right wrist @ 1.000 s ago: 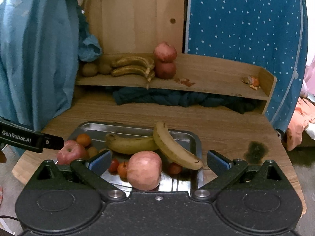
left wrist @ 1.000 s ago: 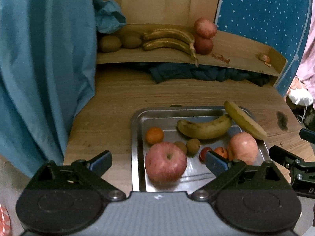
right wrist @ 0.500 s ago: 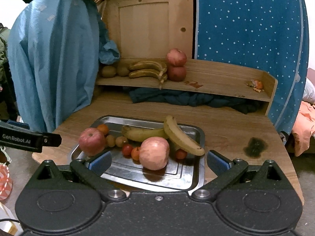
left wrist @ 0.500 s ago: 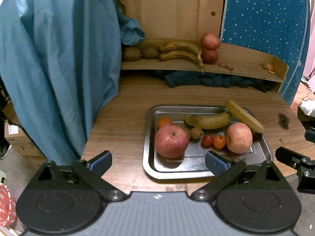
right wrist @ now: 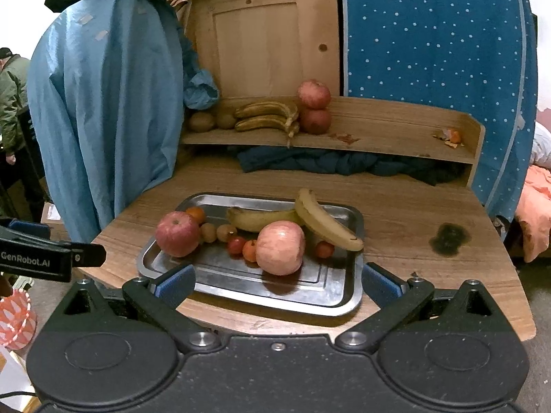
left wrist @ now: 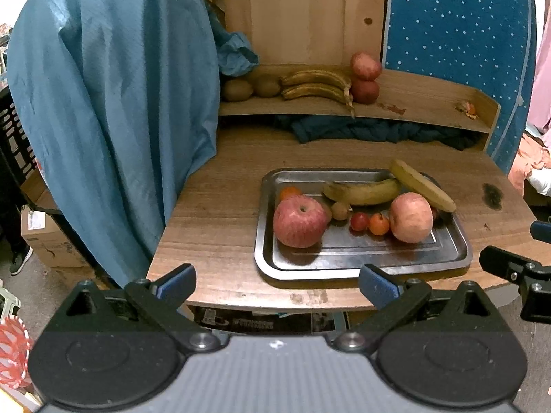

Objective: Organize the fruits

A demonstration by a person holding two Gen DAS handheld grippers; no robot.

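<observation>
A steel tray (left wrist: 361,268) (right wrist: 341,296) on the wooden table holds two red apples (left wrist: 299,220) (right wrist: 279,247), two bananas (left wrist: 361,192) (right wrist: 323,222), small kiwis (right wrist: 208,232), an orange (left wrist: 290,192) and small tomatoes (left wrist: 359,221). On the shelf (left wrist: 413,103) behind lie two kiwis (left wrist: 237,89), two brown bananas (left wrist: 316,84) and two stacked apples (left wrist: 365,77). My left gripper (left wrist: 277,284) stands open, held back off the table's front edge. My right gripper (right wrist: 277,284) is open too, just before the tray's near rim, with nothing between its fingers.
A blue cloth (left wrist: 113,110) hangs at the left beside the table. Dark blue fabric (left wrist: 372,130) is bunched under the shelf. A dotted blue sheet (right wrist: 440,51) covers the right back. Orange peel (right wrist: 449,136) lies at the shelf's right end. A dark stain (right wrist: 447,237) marks the table.
Both grippers have pulled back from the tray and risen, so the whole table now shows. The fruit has not moved, and both grippers stayed open.
</observation>
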